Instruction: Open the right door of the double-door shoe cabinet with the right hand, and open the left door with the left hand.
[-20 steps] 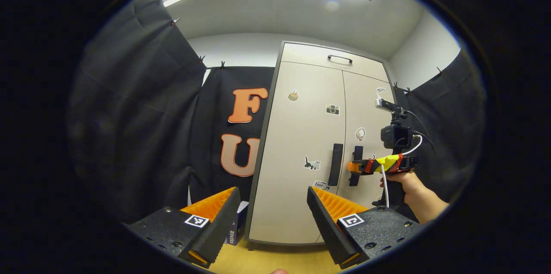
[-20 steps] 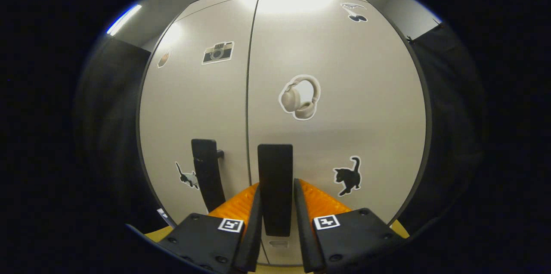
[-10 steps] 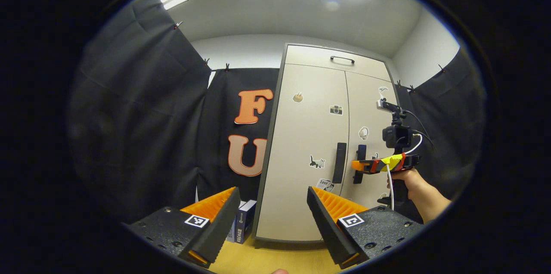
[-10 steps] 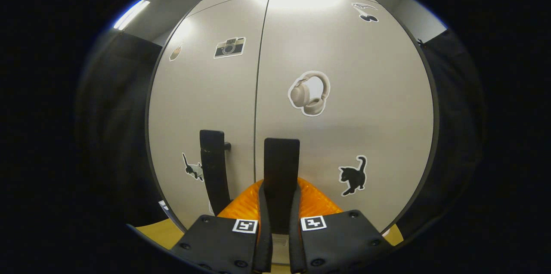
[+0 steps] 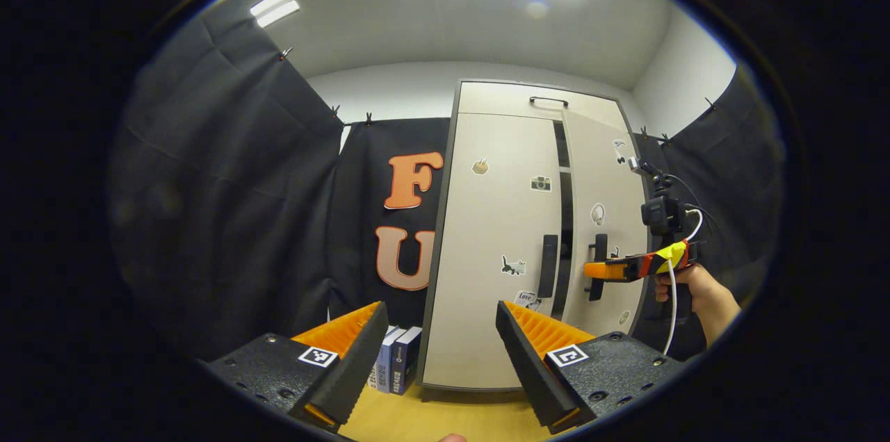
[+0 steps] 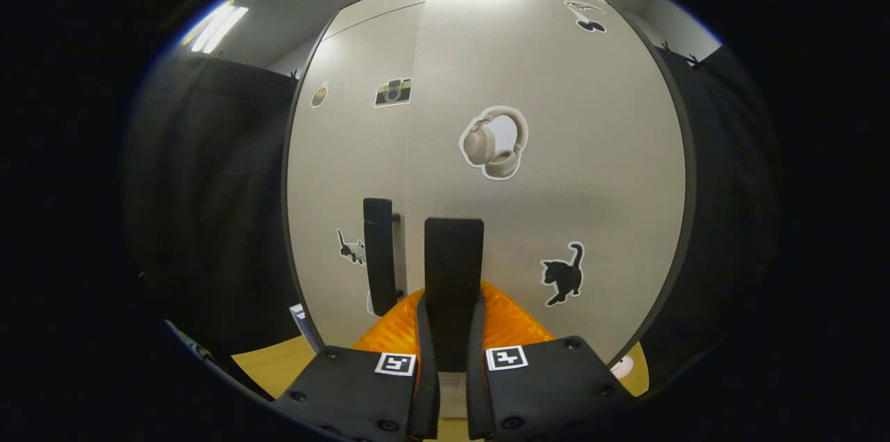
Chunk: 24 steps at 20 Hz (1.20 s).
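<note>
The right gripper (image 6: 452, 358) is clamped on the black vertical bar handle (image 6: 453, 258) of the beige right cabinet door (image 6: 598, 171), which stands slightly ajar. The left gripper (image 5: 441, 352) hangs wide open, empty, well short of the closed beige left door (image 5: 497, 219).

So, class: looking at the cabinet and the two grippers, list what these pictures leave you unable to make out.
- Cabinet interior: left gripper view, the gap beside the right door is dark and narrow.
- Right handle's lower end: right gripper view, hidden between the right gripper's jaws.
- Books' covers: left gripper view, too small.
</note>
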Each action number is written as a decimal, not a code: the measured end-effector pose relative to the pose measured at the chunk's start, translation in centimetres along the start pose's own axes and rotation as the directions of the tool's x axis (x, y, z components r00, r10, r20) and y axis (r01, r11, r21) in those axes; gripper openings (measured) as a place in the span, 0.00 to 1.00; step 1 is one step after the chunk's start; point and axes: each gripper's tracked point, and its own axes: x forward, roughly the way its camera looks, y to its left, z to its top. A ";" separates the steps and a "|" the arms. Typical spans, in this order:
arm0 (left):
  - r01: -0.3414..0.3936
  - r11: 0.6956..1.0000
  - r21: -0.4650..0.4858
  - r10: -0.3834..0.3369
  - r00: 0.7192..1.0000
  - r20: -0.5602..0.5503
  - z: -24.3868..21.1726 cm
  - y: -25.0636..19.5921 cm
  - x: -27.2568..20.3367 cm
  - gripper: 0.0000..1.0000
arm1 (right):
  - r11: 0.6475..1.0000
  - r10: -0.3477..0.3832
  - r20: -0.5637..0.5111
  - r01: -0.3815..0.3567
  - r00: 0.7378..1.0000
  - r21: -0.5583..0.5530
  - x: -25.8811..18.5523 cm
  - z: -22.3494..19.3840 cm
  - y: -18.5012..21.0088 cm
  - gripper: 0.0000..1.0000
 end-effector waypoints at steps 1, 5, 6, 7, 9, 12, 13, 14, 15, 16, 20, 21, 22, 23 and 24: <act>-0.001 1.000 0.003 0.001 1.000 0.000 0.1 -0.2 -0.2 0.94 | 1.000 0.005 0.001 -0.005 1.000 -0.007 -0.2 0.0 0.0 0.24; -0.013 1.000 0.007 0.013 1.000 0.010 0.5 -0.9 -0.9 0.94 | 1.000 0.022 0.007 -0.022 1.000 -0.009 -1.4 -0.2 -0.1 0.24; -0.015 1.000 0.008 0.014 1.000 0.007 0.4 -1.2 -1.0 0.94 | 0.999 0.030 0.006 -0.029 1.000 -0.014 -1.8 -0.3 -0.2 0.24; -0.018 1.000 0.008 0.018 1.000 0.004 0.3 -1.3 -1.1 0.94 | 0.999 0.039 0.006 -0.039 0.999 -0.019 -2.1 -0.3 -0.3 0.24; -0.029 1.000 0.008 0.029 1.000 0.003 0.2 -1.4 -1.5 0.94 | 0.998 0.059 -0.002 -0.059 0.998 -0.023 -2.5 -0.3 -0.4 0.24; -0.045 0.999 0.007 0.045 0.999 -0.006 -0.2 -1.5 -1.9 0.94 | 0.996 0.086 -0.003 -0.086 0.996 -0.026 -3.4 -0.2 -0.8 0.24; -0.051 0.999 0.013 0.051 0.999 -0.004 -0.2 -1.5 -1.8 0.94 | 0.995 0.097 -0.001 -0.097 0.995 -0.025 -3.7 -0.2 -0.8 0.24; -0.058 0.998 0.021 0.058 0.998 -0.005 -0.3 -1.3 -1.7 0.94 | 0.993 0.111 -0.002 -0.111 0.994 -0.025 -3.9 -0.2 -0.9 0.24; -0.061 0.998 0.025 0.061 0.998 -0.008 -0.4 -1.3 -1.5 0.94 | 0.992 0.124 -0.004 -0.124 0.992 -0.024 -4.2 -0.2 -1.0 0.24; -0.062 0.998 0.027 0.063 0.998 -0.010 -0.5 -1.4 -1.5 0.94 | 0.991 0.131 -0.008 -0.131 0.991 -0.023 -4.5 -0.2 -1.1 0.24; -0.045 0.999 0.022 0.046 0.999 -0.007 -0.5 -2.5 -1.0 0.94 | 0.990 0.140 -0.002 -0.140 0.990 -0.021 -5.8 -0.1 -1.7 0.23; -0.038 0.999 0.023 0.038 0.999 -0.005 -0.6 -2.9 -0.9 0.94 | 0.989 0.144 -0.002 -0.144 0.990 -0.024 -6.1 0.0 -1.9 0.23; -0.030 0.999 0.022 0.031 1.000 -0.007 -0.7 -3.3 -0.8 0.94 | 0.989 0.147 -0.004 -0.147 0.989 -0.023 -6.3 0.0 -2.0 0.23; -0.024 1.000 0.018 0.024 1.000 -0.011 -0.9 -3.7 -0.6 0.94 | 0.988 0.154 -0.004 -0.154 0.988 -0.020 -6.5 0.0 -2.1 0.23; -0.020 1.000 0.012 0.020 1.000 -0.013 -1.2 -4.0 -0.6 0.94 | 0.986 0.168 0.003 -0.168 0.986 -0.010 -6.6 0.1 -2.2 0.23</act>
